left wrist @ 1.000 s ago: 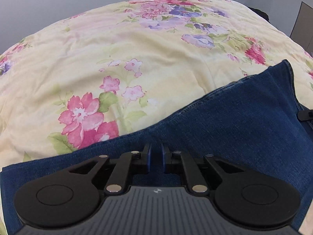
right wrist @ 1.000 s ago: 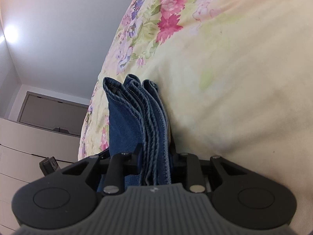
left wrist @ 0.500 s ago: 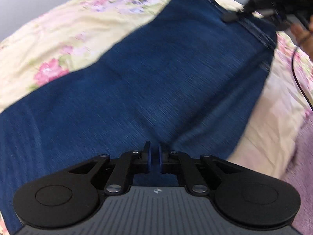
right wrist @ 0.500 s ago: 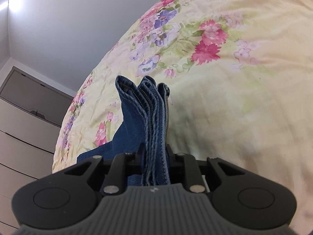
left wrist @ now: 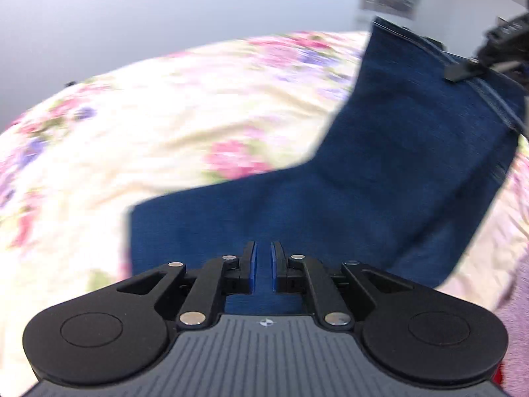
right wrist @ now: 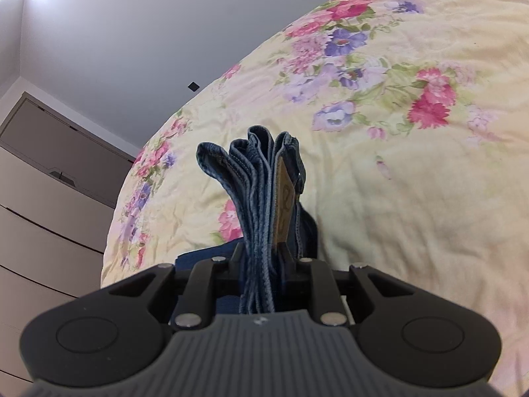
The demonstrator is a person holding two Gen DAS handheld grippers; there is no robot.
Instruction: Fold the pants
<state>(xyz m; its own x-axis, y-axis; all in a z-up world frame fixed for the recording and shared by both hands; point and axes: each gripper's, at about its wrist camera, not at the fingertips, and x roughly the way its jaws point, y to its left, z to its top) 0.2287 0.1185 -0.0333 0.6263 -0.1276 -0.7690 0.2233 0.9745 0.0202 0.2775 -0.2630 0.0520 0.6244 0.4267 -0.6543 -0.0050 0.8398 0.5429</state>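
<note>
Whereas the pants (left wrist: 380,178) lay flat before, right gripper (right wrist: 264,254) pinches their bunched edge above the bedspread (right wrist: 413,165); left gripper (left wrist: 263,264) nearly closed, grip unclear; bedspread's far edge bare.

Floral bedspread (right wrist: 413,198) open ahead, raised jeans (left wrist: 380,178) seemingly blocking left hand's right side

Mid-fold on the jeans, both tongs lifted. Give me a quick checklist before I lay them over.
1. Right tongs clamped on the bunched layers of the jeans: ok.
2. Left tongs nearly closed, with denim between the pads: ok.
3. Denim panel spanning the two tongs is flat, with no twist visible: ok.
4. Floral quilt ahead is bare where the fold would land: ok.
5. Hanging lower edges line up: cannot tell, they are hidden below the tongs.
6. Left wrist view sharp enough to aim: not ok, it is blurred.
</note>
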